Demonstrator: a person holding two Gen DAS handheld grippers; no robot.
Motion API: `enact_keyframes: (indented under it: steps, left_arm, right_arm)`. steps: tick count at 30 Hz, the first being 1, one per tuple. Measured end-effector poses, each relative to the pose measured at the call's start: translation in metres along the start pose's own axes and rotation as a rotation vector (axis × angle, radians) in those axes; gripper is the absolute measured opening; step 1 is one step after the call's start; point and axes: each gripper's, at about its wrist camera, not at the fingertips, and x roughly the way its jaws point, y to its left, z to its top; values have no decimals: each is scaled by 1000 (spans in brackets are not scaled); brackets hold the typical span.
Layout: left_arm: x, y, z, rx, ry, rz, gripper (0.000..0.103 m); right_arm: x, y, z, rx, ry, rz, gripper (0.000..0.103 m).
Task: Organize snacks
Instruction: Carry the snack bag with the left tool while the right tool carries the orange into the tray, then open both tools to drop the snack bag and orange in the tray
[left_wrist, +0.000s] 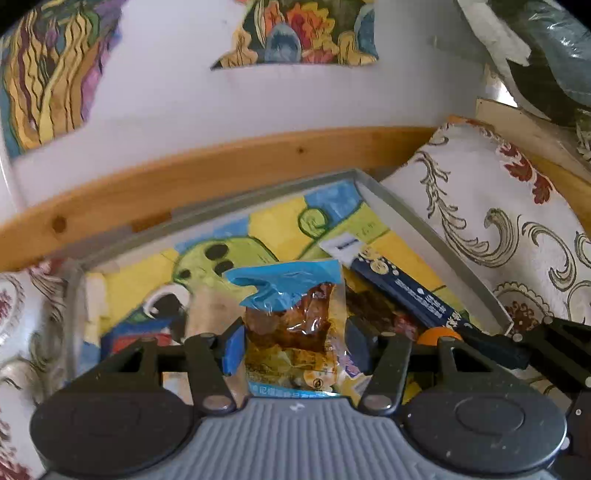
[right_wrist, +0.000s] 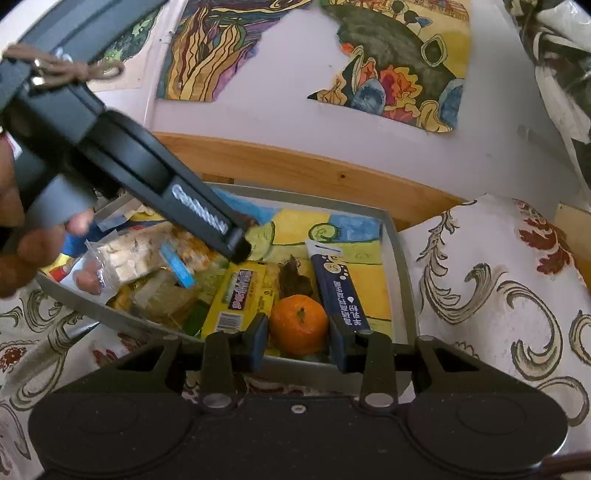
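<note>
A grey tray (left_wrist: 424, 236) lined with a colourful drawing holds the snacks. My left gripper (left_wrist: 295, 347) is shut on a clear packet with a blue top and brown contents (left_wrist: 295, 314), held over the tray. In the right wrist view, my right gripper (right_wrist: 299, 341) closes on an orange (right_wrist: 299, 325) at the tray's (right_wrist: 402, 277) near edge, its fingers touching both sides. Beside the orange lie a long dark blue box (right_wrist: 338, 291), a yellow packet (right_wrist: 240, 295) and a brown snack (right_wrist: 293, 280). The left gripper (right_wrist: 210, 258), held by a hand (right_wrist: 22, 251), reaches in from the upper left above several clear packets (right_wrist: 125, 258).
The tray rests on a white cloth with scroll patterns (right_wrist: 498, 295). A wooden rail (left_wrist: 221, 166) runs behind it, below a white wall with torn paintings (right_wrist: 399, 66). The tray's far right part shows bare drawing (right_wrist: 354, 229).
</note>
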Motion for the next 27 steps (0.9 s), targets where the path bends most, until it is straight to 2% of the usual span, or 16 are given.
enact_keyframes:
  steps: [10,12,15,25,27]
  left_arm:
    - [13,3,-5,-33,52,9,65]
    - [12,3,-5,-33,58,11,67]
    - [10,1,-4,-46,62,10,79]
    - [-26,1,-1,-70,-10,47,97]
    - [-36,0,-1,-65,-36,58,100]
  right_arm:
    - [-3,-1,0,-2,-16,-8,39]
    - [-5,0,0,-3,-19,-9,43]
    - [-10,-1,0,0,-26,-13,51]
    - [-32,-11,5,54,-58,-41,74]
    - [-39,-12,7,70,-63,-42,82]
